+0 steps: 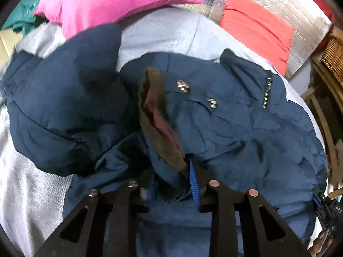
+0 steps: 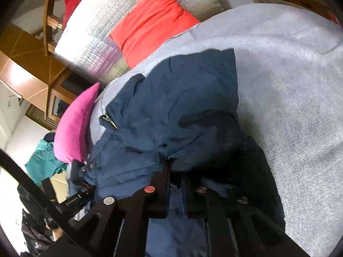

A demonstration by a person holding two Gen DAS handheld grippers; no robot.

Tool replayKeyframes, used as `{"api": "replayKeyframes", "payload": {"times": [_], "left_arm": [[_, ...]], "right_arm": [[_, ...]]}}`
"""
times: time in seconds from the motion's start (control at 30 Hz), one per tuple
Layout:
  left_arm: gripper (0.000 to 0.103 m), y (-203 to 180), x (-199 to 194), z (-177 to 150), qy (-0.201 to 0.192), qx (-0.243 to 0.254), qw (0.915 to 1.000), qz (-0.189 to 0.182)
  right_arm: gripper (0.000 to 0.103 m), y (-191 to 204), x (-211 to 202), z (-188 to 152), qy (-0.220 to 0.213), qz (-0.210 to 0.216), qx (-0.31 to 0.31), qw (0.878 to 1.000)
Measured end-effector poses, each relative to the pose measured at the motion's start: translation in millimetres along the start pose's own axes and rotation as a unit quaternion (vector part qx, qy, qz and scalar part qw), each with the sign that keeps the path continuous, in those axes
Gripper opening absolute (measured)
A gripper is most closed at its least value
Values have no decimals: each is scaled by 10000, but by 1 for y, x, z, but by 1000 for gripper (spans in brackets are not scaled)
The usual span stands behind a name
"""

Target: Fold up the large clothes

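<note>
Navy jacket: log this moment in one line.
left gripper shut on navy jacket | right gripper shut on navy jacket | grey bedcover

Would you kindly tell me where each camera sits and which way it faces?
Left wrist: on the left gripper, looking along its fingers over the navy jacket toward the pink pillow.
Right wrist: on the right gripper, tilted, facing the jacket and grey bed cover.
Both show the jacket, pink pillow and red pillow.
</note>
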State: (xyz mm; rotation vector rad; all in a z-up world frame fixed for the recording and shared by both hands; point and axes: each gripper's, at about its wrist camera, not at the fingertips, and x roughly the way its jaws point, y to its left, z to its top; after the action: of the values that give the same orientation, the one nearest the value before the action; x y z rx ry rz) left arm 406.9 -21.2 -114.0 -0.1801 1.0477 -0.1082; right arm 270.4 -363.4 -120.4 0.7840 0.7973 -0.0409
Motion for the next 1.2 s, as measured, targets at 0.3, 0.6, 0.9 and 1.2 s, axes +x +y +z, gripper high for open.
{"api": "replayKeyframes", "payload": {"times": [0.3, 0.6, 0.9, 1.2], "left_arm": [[73, -2, -29, -2, -439, 169, 9983, 338], [75, 26, -69, -41, -660, -112, 9978, -2], [86, 38, -148, -89, -1486, 39, 9888, 91], [87, 70, -164, -84, -1351, -166, 9906, -158]], "right_arm": [[75, 13, -24, -13, -57, 288, 116, 9995], [75, 58, -51, -59, -119, 73, -968, 9952], [75, 87, -123, -129, -725, -578, -1414, 9856], [77, 166, -182, -113, -1422, -933, -1499, 9740]]}}
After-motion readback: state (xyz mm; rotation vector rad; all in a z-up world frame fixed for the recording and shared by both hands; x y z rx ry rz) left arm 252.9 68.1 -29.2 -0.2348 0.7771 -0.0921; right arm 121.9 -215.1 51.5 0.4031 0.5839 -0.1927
